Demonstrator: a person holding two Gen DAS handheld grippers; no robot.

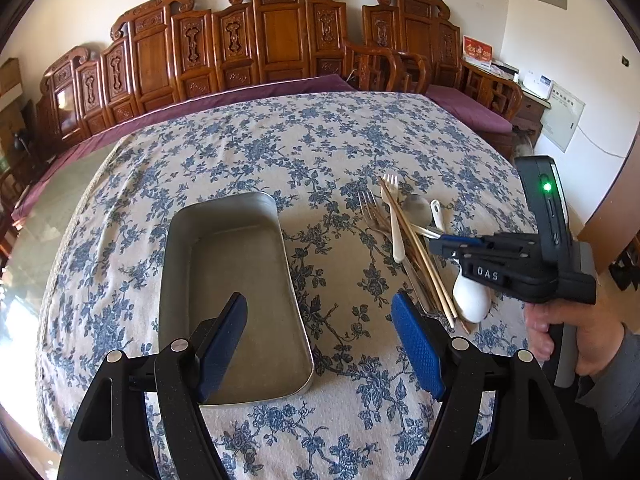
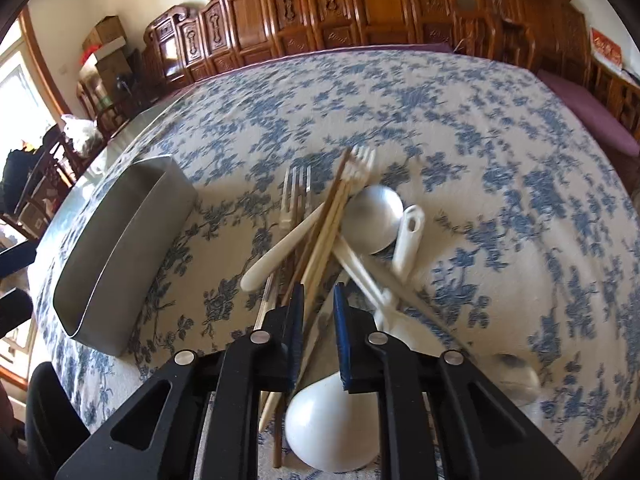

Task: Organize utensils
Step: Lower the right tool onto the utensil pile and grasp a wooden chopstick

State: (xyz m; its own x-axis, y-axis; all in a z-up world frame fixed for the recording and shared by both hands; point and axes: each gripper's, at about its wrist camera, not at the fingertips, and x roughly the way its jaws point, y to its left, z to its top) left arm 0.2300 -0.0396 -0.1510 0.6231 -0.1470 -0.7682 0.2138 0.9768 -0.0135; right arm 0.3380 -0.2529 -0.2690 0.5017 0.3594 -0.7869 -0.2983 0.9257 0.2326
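An empty metal tray (image 1: 232, 276) lies on the blue floral tablecloth. My left gripper (image 1: 320, 308) is open above the tray's near right side. To the right is a pile of utensils (image 1: 404, 232): metal fork, white fork, chopsticks, metal spoon, white spoon. My right gripper (image 1: 440, 244) hovers over the pile. In the right wrist view the pile (image 2: 332, 224) lies just ahead, and my right gripper (image 2: 318, 296) has its blue pads narrowly apart around the chopsticks (image 2: 320, 256), above the white spoon (image 2: 332, 428). The tray (image 2: 120, 256) is to the left.
The table (image 1: 280, 152) is covered in a floral cloth. Carved wooden benches (image 1: 280, 40) with purple cushions line the far wall. A chair and clutter stand at the left in the right wrist view (image 2: 52, 168).
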